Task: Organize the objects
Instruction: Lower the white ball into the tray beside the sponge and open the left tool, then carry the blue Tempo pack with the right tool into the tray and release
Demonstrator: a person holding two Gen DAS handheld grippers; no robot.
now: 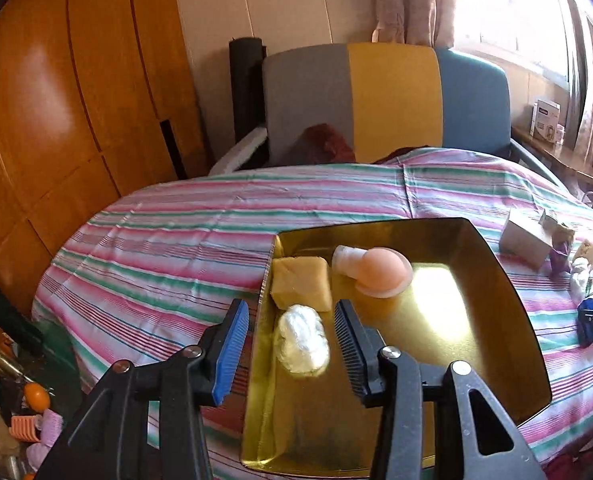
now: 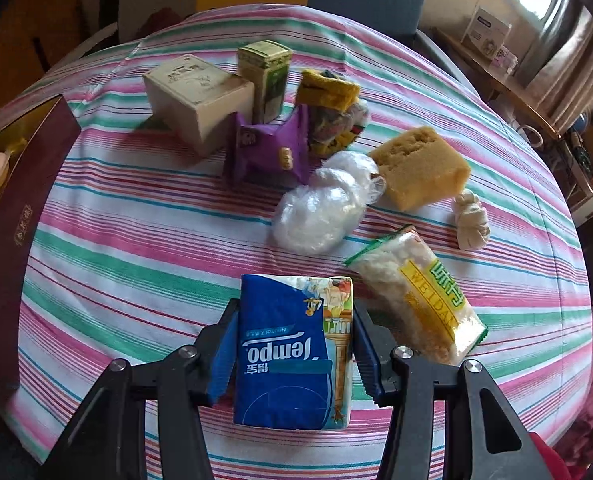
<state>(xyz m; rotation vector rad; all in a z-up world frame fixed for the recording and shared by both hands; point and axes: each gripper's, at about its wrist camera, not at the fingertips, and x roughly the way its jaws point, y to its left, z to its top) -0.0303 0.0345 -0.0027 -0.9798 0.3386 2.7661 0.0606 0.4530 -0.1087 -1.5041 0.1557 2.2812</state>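
A gold tray (image 1: 496, 320) lies on the striped table; it holds a yellow sponge (image 1: 302, 282), a white plastic wad (image 1: 302, 344) and a peach-coloured item (image 1: 376, 272). My left gripper (image 1: 292, 344) is open, its fingers either side of the white wad at the tray's left edge. My right gripper (image 2: 294, 344) is shut on a blue Tempo tissue pack (image 2: 292, 356), just above the cloth. The tray's maroon side (image 2: 20, 216) shows at the left of the right wrist view.
On the cloth lie a snack bag (image 2: 416, 300), a clear plastic wad (image 2: 324, 208), a sponge (image 2: 420, 168), a knotted white cloth (image 2: 472, 220), a purple packet (image 2: 268, 152), a beige box (image 2: 196, 96) and a green carton (image 2: 266, 76). A chair (image 1: 392, 100) stands behind.
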